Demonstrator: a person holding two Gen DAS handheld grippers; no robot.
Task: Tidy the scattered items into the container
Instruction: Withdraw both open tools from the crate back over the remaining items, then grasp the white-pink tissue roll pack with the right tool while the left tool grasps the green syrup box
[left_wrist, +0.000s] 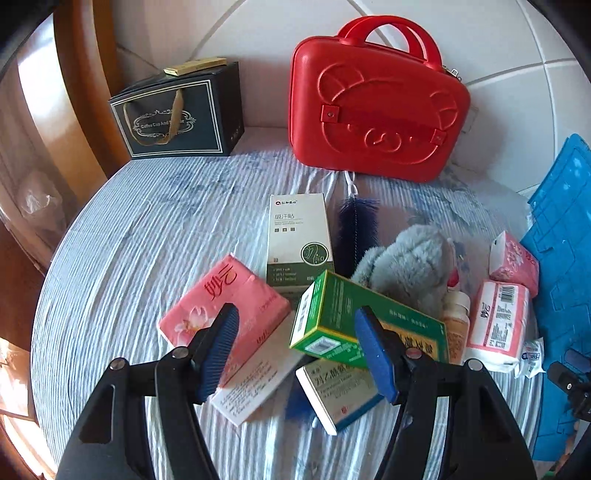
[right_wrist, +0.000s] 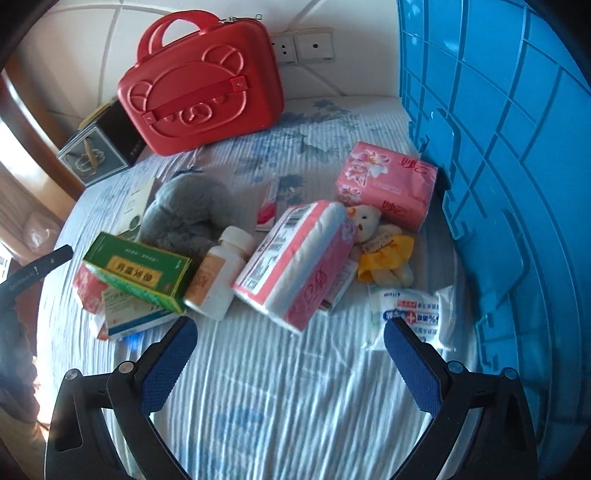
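Note:
Scattered items lie on a striped bedspread. In the left wrist view my left gripper (left_wrist: 295, 350) stands open above a pile: a pink tissue pack (left_wrist: 221, 306), a green box (left_wrist: 369, 325) and a white-and-blue box (left_wrist: 340, 391). Nothing is between its pads. My right gripper (right_wrist: 291, 365) is open over bare bedspread, short of a pink-and-white tissue pack (right_wrist: 299, 262), a white bottle (right_wrist: 218, 273) and a wipes packet (right_wrist: 410, 314). The blue crate (right_wrist: 517, 147) stands right of it. A grey plush (right_wrist: 184, 214) and a small bear (right_wrist: 384, 247) lie further back.
A red bear-embossed case (left_wrist: 376, 107) leans on the wall at the back, with a dark gift box (left_wrist: 177, 114) to its left. A tall white box (left_wrist: 299, 236) and a dark blue brush (left_wrist: 358, 232) lie mid-bed. A second pink pack (right_wrist: 388, 184) sits beside the crate.

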